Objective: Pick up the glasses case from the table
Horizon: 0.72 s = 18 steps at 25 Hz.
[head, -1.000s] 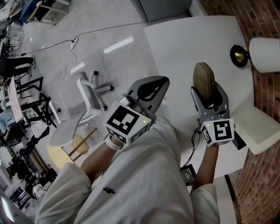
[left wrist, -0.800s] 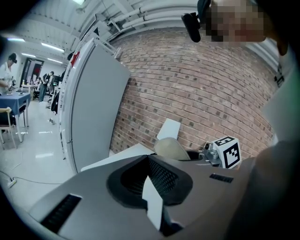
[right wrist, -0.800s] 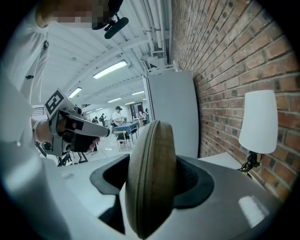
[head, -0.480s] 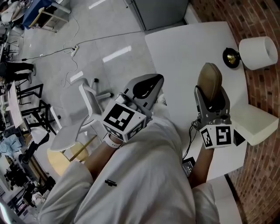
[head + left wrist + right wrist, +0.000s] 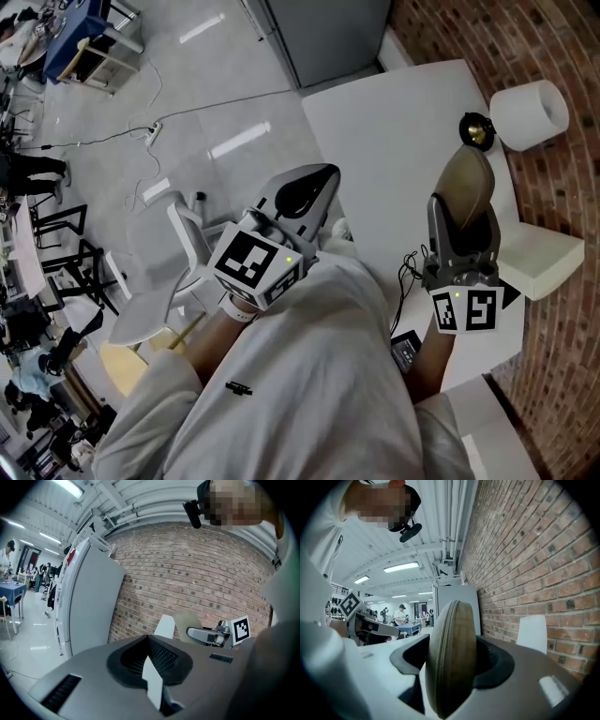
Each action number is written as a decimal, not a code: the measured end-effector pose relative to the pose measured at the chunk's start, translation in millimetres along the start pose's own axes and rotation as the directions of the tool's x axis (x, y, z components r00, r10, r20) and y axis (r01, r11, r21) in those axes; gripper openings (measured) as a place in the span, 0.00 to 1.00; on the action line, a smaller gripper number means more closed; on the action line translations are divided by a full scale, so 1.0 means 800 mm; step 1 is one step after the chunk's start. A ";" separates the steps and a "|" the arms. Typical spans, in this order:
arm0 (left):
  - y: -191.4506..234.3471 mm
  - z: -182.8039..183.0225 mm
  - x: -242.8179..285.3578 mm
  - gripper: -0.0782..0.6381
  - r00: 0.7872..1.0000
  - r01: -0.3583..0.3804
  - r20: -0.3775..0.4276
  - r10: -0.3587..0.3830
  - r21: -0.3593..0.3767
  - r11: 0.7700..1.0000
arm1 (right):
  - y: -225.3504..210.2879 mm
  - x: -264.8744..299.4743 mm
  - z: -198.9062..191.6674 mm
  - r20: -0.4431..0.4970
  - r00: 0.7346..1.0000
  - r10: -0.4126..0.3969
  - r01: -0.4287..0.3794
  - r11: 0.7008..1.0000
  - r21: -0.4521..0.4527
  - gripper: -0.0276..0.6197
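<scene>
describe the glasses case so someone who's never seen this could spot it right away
Start at the white table beside the brick wall, then find the right tool held over it. The olive-brown oval zipped glasses case stands on edge between that tool's jaws. Unlike the white cylinder and white block nearby, it is brown, rounded and gripped off the table.
</scene>
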<state>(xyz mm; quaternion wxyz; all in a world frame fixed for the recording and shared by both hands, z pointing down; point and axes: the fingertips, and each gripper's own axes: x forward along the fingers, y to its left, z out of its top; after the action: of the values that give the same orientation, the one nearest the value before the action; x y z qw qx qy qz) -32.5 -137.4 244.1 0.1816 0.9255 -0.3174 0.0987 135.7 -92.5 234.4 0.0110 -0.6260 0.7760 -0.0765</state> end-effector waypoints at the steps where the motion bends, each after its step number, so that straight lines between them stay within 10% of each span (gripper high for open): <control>1: -0.002 0.002 -0.001 0.12 1.000 0.004 0.006 -0.004 0.003 1.000 | 0.000 -0.003 0.005 0.010 1.000 -0.008 0.008 1.000 -0.005 0.49; 18: -0.021 0.015 -0.011 0.12 0.998 0.045 0.030 -0.046 0.039 0.998 | -0.003 -0.058 0.029 0.076 0.991 -0.114 0.114 0.994 0.002 0.49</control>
<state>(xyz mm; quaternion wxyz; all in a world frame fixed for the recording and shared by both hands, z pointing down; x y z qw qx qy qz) -28.1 -125.3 225.7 0.1612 0.9372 -0.2970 0.0860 150.9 -50.2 208.3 0.0354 -0.6717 0.7382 -0.0524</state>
